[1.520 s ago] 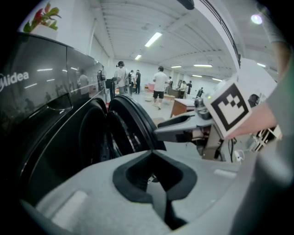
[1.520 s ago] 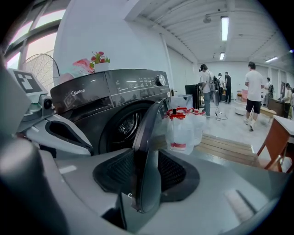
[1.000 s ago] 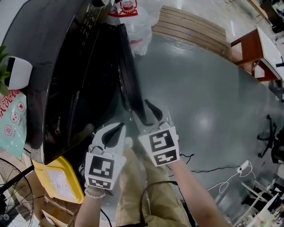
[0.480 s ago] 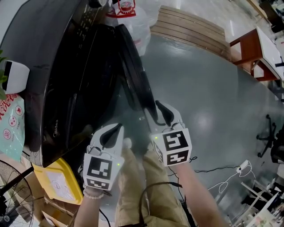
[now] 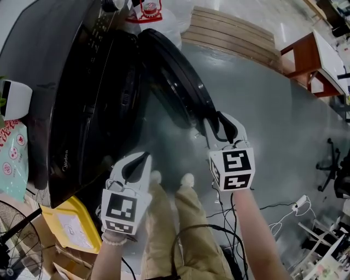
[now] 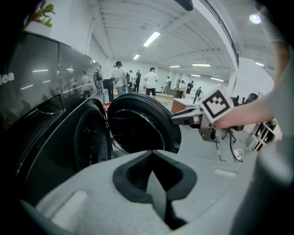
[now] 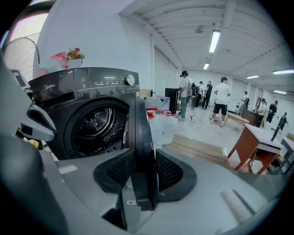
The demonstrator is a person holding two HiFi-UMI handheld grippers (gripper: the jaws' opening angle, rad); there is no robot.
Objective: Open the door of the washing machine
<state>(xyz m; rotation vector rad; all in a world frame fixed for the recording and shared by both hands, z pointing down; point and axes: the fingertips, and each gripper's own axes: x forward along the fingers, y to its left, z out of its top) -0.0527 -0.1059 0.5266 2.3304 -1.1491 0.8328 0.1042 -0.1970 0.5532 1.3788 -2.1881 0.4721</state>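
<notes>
The black front-loading washing machine (image 5: 76, 87) fills the left of the head view, and its round door (image 5: 178, 82) stands swung out from the drum opening (image 7: 94, 124). My right gripper (image 5: 217, 124) is at the door's free edge. In the right gripper view the rim (image 7: 140, 133) runs between the jaws of that gripper (image 7: 142, 183). These jaws have just been closing, and both pads lie against the rim. My left gripper (image 5: 138, 161) hangs shut and empty in front of the machine's lower corner, clear of the door (image 6: 138, 128).
A yellow bin (image 5: 71, 224) sits by the machine's near corner. White bags and bottles (image 5: 158, 16) and a wooden pallet (image 5: 235, 30) lie beyond the door. A red-brown table (image 5: 311, 60) stands at the right, with cables (image 5: 273, 210) on the grey floor. People stand far off.
The door has swung from nearly edge-on to well open. My right gripper has moved rightward and outward with its edge. The left gripper has kept still.
</notes>
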